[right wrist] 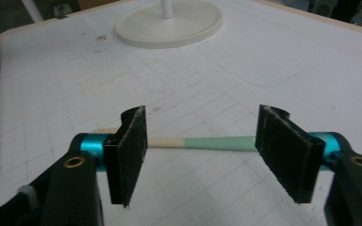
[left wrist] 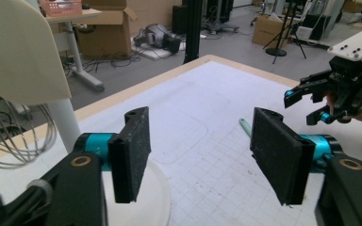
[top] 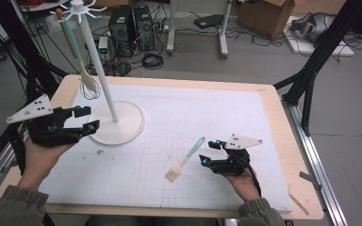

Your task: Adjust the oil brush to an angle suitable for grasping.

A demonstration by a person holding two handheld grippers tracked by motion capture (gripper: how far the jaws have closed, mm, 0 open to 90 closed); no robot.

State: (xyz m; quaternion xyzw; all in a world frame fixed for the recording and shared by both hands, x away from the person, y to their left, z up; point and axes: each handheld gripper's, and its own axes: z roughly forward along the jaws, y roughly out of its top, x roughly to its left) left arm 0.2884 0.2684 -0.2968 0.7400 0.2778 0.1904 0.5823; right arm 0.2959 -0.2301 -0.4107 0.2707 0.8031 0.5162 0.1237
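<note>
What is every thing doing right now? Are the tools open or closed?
Left tool: open, holding nothing.
Right tool: open, next to the brush.
Brush: lying flat on the table.
Whisk: hanging from the stand.
Stand: upright.

1. I'm looking into a lab or workshop: black PC towers (top: pixel 132 26) sit on the bare grey floor (top: pixel 264 66) with cables (top: pixel 153 60) tangled around them
2. Cardboard boxes (top: pixel 266 16) stand against the far side, and more boxes (left wrist: pixel 106 28) near a desk
3. Black metal frame legs (top: pixel 320 52) stand around my wooden table (top: pixel 283 122), which carries a white grid mat (top: pixel 217 117)
4. Light stands (left wrist: pixel 280 28) stand farther back
</note>
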